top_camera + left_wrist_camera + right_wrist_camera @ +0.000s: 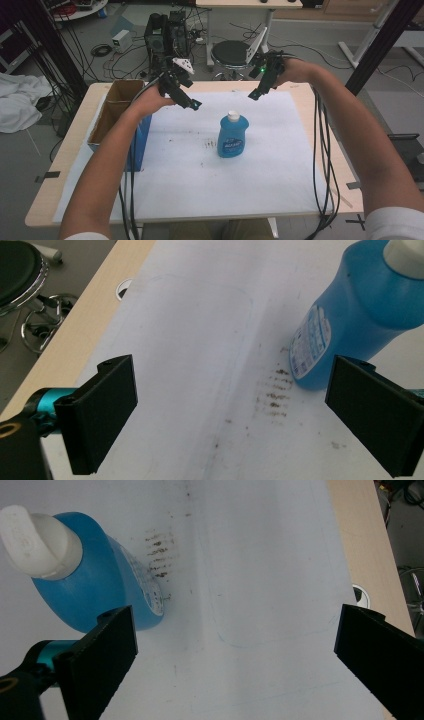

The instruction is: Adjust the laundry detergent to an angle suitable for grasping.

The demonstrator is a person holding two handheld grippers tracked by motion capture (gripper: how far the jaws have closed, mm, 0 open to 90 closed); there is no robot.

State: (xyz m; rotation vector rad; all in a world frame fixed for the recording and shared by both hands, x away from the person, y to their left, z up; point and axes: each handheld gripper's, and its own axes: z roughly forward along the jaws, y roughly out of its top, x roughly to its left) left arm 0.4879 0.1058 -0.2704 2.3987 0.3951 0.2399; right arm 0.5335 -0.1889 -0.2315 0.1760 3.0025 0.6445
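Blue bottle (pixel 232 136) with a white cap stands upright mid-table on the white sheet (pixel 200 175). Left gripper (pixel 192 104) and right gripper (pixel 256 93) hover above, flanking it, jaws wide, empty. Cardboard box (pixel 116 107) sits at the table's left.

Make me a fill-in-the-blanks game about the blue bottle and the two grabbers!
1. The blue bottle has a cap that is ____ in colour.
2. The bottle stands ____ on the white sheet.
3. The left gripper and the right gripper both have their jaws ____.
4. The cardboard box sits at the table's ____ side in the high view.

Missing words: white; upright; open; left
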